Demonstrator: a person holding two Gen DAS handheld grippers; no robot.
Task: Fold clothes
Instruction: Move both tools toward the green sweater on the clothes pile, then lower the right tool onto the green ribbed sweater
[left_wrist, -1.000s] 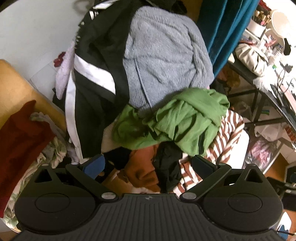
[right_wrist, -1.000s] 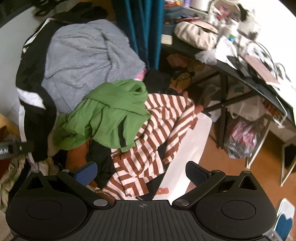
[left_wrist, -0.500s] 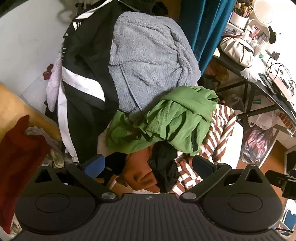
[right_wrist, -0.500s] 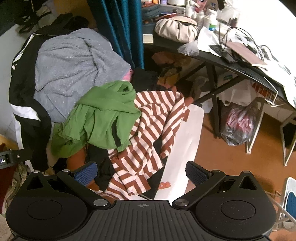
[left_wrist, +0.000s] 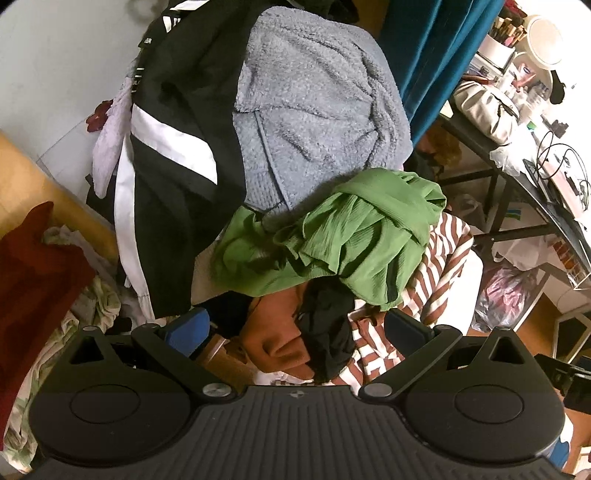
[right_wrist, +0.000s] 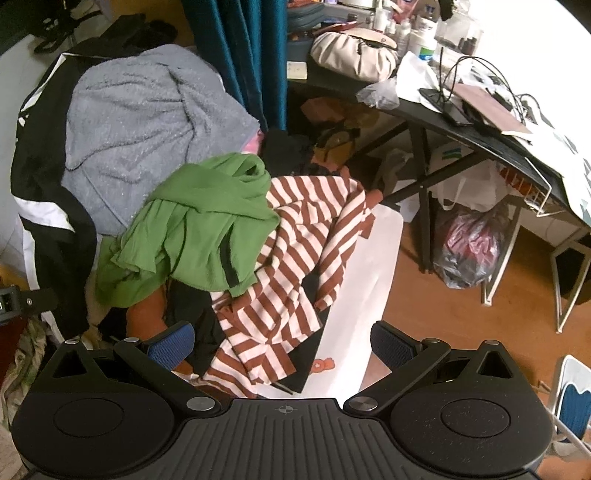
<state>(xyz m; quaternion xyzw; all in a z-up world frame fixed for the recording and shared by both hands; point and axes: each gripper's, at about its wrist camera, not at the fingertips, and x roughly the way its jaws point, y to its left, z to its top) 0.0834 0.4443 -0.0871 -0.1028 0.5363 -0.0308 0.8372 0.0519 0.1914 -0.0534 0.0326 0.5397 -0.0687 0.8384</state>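
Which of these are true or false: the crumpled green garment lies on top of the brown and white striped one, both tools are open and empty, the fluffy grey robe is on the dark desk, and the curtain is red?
1. The crumpled green garment lies on top of the brown and white striped garment. True.
2. The left tool and the right tool are open and empty. True.
3. The fluffy grey robe lies on the dark desk. False: it sits at the back of the clothes pile, beside the desk.
4. The curtain is red. False: it is teal.
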